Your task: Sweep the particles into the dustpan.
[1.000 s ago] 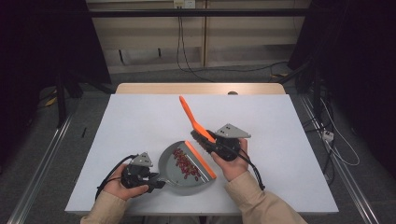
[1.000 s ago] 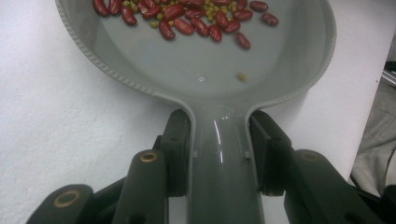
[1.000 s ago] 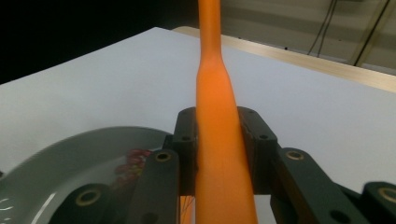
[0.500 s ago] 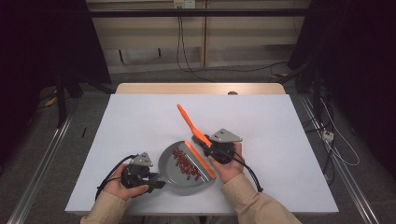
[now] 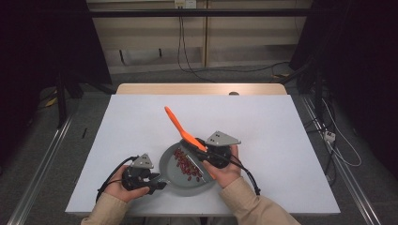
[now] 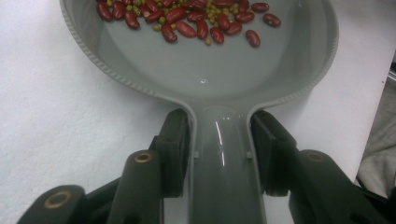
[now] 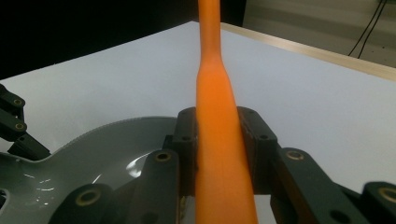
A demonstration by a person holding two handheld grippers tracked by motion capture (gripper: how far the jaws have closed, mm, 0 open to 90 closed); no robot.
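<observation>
A grey pan (image 5: 171,164) holding red beans (image 5: 187,164) and small green ones sits near the table's front edge. My left gripper (image 5: 157,183) has just been opening. Its pads (image 6: 177,140) flank the pan handle (image 6: 222,182) with a thin dark gap on each side. The beans (image 6: 196,18) lie at the far side of the pan (image 6: 210,70). My right gripper (image 5: 199,149) is shut on an orange spatula (image 5: 176,122) at mid-length. The spatula (image 7: 217,93) slants up and away to the left, and its lower end reaches over the pan's right rim (image 7: 107,140).
The white table top (image 5: 263,126) has free room at the back, left and right. A wooden strip (image 5: 202,89) runs along its far edge. Cables (image 5: 328,136) lie on the floor to the right. Metal rails run along both sides of the table.
The right hand has carried the spatula left and slightly down, so its raised end now leans further left over the table. The left hand and the pan have stayed put.
</observation>
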